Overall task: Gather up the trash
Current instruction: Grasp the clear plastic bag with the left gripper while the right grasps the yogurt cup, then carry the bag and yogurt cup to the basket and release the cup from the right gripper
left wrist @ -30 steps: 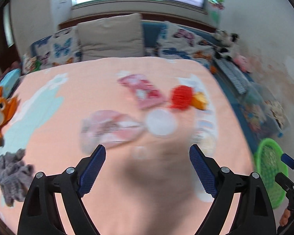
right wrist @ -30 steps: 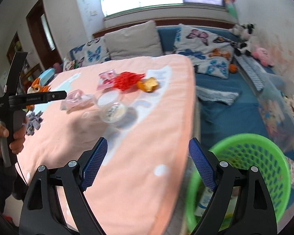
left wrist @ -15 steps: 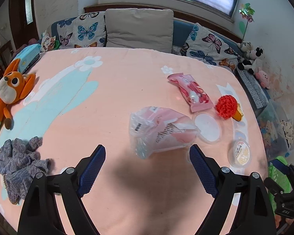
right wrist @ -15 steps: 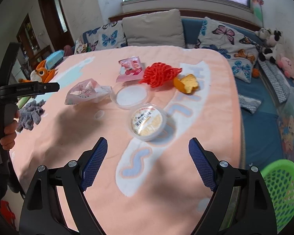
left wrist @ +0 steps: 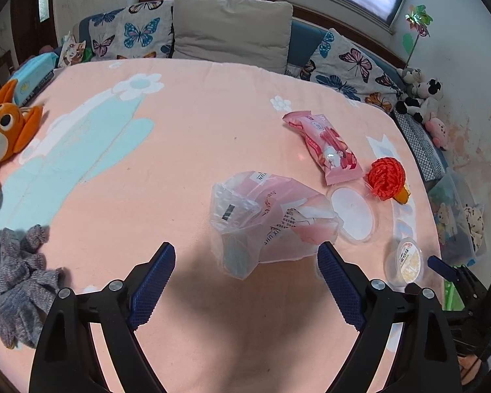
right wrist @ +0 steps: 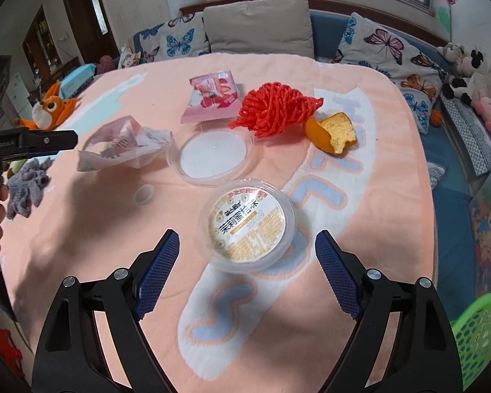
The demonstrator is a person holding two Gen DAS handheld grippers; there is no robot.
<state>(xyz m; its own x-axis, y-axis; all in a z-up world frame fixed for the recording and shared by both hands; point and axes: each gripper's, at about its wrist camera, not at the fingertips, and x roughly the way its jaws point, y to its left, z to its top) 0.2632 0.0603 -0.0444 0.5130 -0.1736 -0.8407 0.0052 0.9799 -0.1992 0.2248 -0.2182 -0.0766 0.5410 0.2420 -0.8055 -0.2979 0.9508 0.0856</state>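
Trash lies on a pink blanket [left wrist: 186, 150]. A crumpled clear plastic bag [left wrist: 265, 219] lies just ahead of my open, empty left gripper [left wrist: 245, 281]. A round plastic cup with a printed lid [right wrist: 247, 224] sits just ahead of my open, empty right gripper [right wrist: 247, 271]. Behind it lie a clear lid [right wrist: 212, 154], a red foam net [right wrist: 271, 108], an orange peel [right wrist: 334, 131] and a pink snack wrapper [right wrist: 212, 98]. The bag also shows in the right wrist view [right wrist: 124, 144].
A green mesh basket [right wrist: 478, 330] stands on the floor at the bed's right side. A grey knitted cloth [left wrist: 16, 278] and an orange fox toy [left wrist: 3, 131] lie at the left. Pillows [left wrist: 229, 32] line the headboard. A small clear ring [right wrist: 144, 194] lies on the blanket.
Both grippers have moved in over the bed toward the trash. The left one now faces the plastic bag and the right one the lidded cup. Both stay open.
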